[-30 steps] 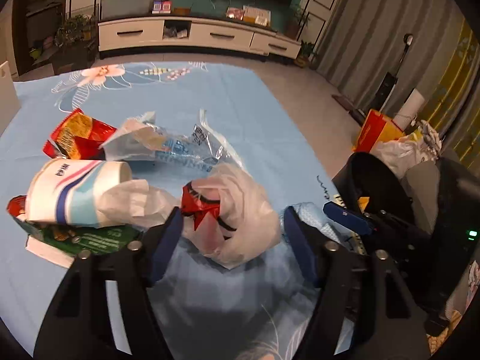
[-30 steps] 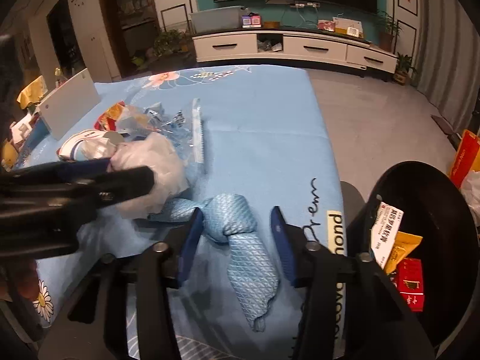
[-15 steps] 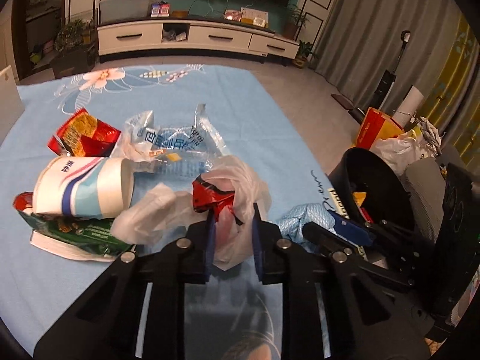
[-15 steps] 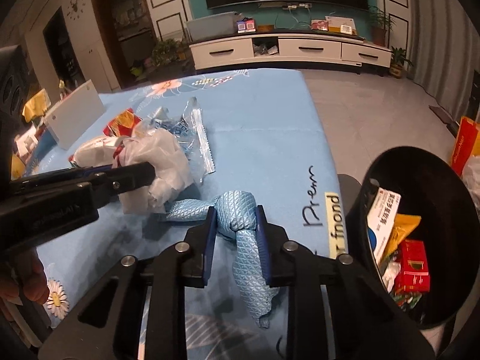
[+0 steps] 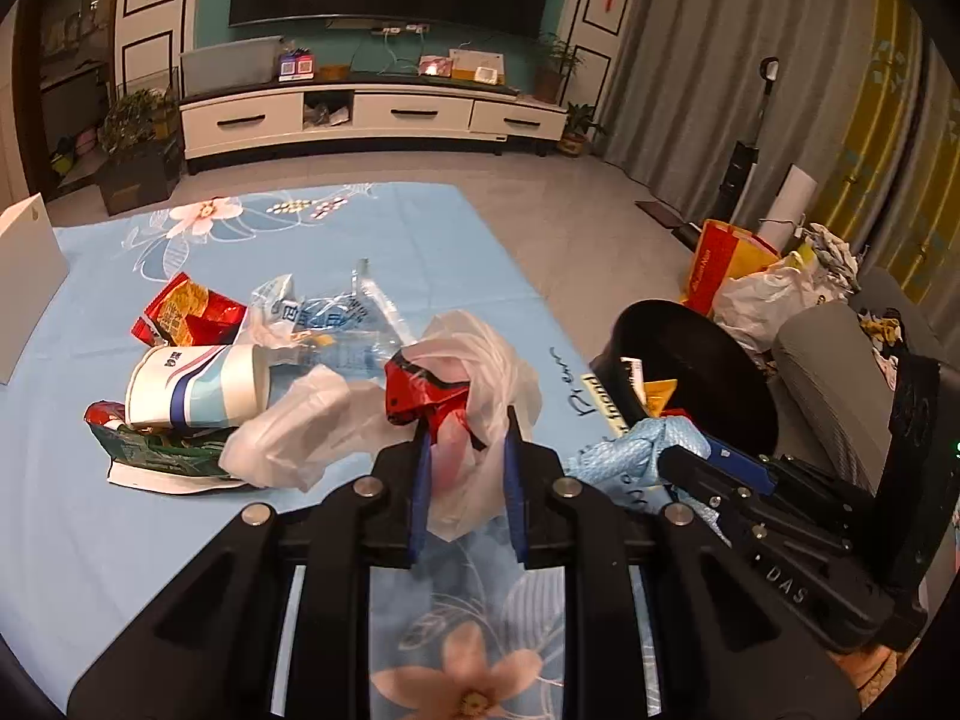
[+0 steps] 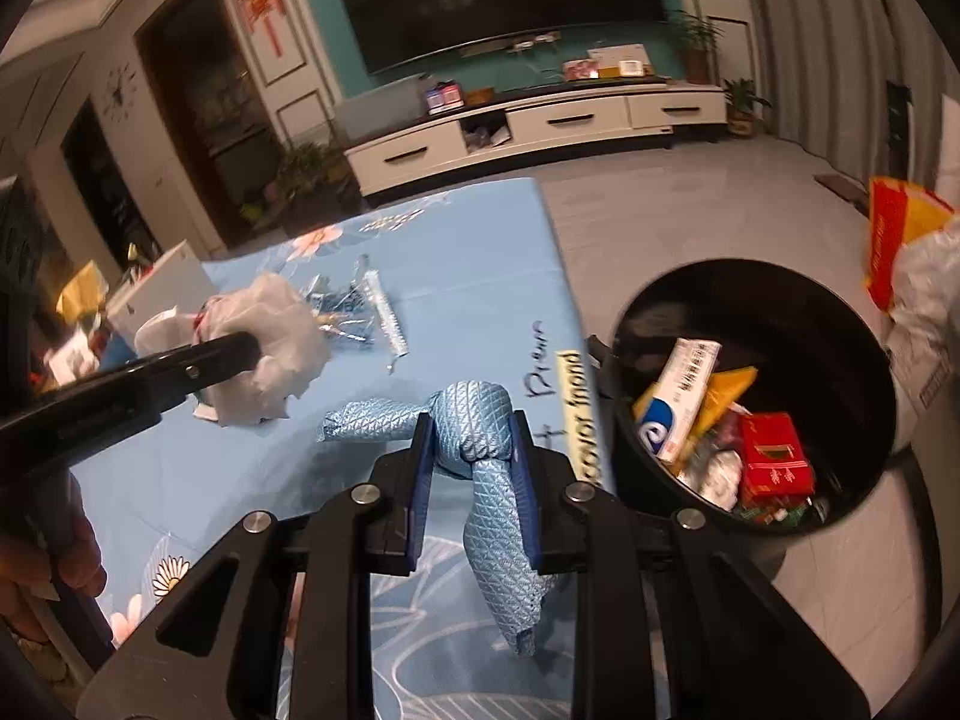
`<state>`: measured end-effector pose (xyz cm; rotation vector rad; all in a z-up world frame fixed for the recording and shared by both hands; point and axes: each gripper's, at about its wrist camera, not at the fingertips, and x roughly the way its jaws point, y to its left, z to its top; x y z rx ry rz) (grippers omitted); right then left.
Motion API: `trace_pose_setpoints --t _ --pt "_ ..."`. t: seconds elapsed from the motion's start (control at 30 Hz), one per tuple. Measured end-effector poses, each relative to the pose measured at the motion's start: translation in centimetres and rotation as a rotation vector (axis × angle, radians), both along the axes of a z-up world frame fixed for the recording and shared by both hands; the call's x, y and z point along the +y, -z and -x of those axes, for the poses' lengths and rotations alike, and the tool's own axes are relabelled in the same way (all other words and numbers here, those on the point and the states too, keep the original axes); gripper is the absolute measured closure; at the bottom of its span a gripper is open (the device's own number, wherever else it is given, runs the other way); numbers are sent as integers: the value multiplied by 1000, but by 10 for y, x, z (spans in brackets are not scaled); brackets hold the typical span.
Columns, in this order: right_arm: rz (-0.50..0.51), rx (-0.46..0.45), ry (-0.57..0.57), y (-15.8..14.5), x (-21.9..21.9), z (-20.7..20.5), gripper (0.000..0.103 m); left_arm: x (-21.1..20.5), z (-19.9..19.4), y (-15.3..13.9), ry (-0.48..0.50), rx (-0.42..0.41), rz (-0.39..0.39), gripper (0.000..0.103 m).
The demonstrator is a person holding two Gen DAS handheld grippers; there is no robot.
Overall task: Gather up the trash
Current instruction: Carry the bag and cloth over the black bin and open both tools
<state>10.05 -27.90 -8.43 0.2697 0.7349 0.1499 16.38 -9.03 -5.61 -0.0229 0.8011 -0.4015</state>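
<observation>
My left gripper (image 5: 465,438) is shut on a crumpled white plastic bag (image 5: 480,360) with a red wrapper (image 5: 420,387) bunched in it, lifted just off the blue tablecloth (image 5: 390,240). In the right wrist view the same bag (image 6: 276,330) hangs at the left gripper's tip. My right gripper (image 6: 471,438) is shut on a knotted light-blue quilted cloth (image 6: 474,420), whose tail hangs down below the pads. A black trash bin (image 6: 840,324) stands beside the table's right edge, holding boxes and wrappers. The bin (image 5: 678,324) and the held cloth (image 5: 636,450) also show in the left wrist view.
On the cloth to the left lie a paper cup (image 5: 192,387) on its side, a red snack packet (image 5: 186,312), a clear printed bag (image 5: 336,318) and a green wrapper (image 5: 150,450). A white box (image 5: 24,276) stands at the far left. Bags (image 5: 756,282) sit on the floor behind the bin.
Both grippers have closed, the left on the white bag, the right on the blue cloth. Both have since lifted their loads and shifted toward the bin; the right view has rolled.
</observation>
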Motion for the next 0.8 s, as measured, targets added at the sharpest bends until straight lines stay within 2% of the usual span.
trace_pose_setpoints --t 0.33,0.8 --pt "-53 -17 181 -2 -59 28 78 -32 19 -8 71 -11 -23 81" --pt "-77 -38 368 6 -111 34 77 -96 19 -1 204 -8 -74 81"
